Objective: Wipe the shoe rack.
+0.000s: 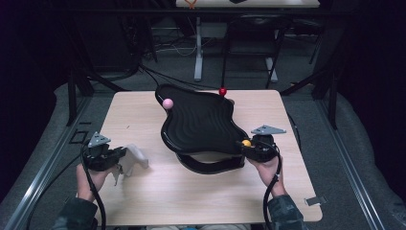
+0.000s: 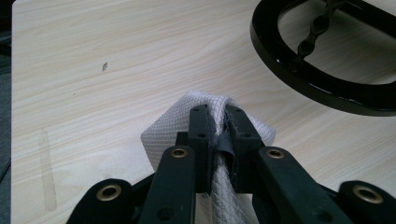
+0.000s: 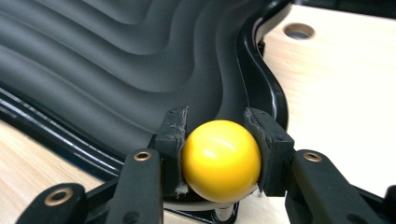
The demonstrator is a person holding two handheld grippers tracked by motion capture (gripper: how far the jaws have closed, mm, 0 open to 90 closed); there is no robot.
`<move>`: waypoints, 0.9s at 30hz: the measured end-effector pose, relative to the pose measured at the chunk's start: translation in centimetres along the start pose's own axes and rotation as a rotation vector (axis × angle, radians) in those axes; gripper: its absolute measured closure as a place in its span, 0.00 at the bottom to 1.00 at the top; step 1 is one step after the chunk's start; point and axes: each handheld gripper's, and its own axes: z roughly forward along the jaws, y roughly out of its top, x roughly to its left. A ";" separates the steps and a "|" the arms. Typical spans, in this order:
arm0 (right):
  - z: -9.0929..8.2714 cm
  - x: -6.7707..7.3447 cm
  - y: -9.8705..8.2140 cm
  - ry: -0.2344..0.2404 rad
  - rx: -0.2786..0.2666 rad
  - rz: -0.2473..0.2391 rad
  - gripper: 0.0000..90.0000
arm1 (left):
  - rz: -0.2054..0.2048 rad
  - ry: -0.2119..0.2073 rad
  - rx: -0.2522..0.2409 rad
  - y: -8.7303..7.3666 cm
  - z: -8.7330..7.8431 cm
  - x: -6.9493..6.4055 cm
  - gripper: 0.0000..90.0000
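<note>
The left gripper (image 2: 217,123) sits near the table's (image 1: 143,201) left front corner, clamped on a white cloth (image 2: 163,135). The right gripper (image 3: 219,135) squeezes the yellow ball (image 3: 220,160) at the wavy black tray's (image 1: 201,120) near right corner. The tray stretches away toward the pink ball (image 1: 167,103) and red ball (image 1: 222,91).

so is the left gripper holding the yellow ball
No, the left gripper has its jaws shut on a white cloth; the yellow ball sits between the jaws of the right gripper.
</note>
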 end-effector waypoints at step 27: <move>3.3 0.5 1.6 0.131 -0.034 -0.108 0.67 | -0.005 -0.004 -0.018 0.2 0.0 0.0 0.93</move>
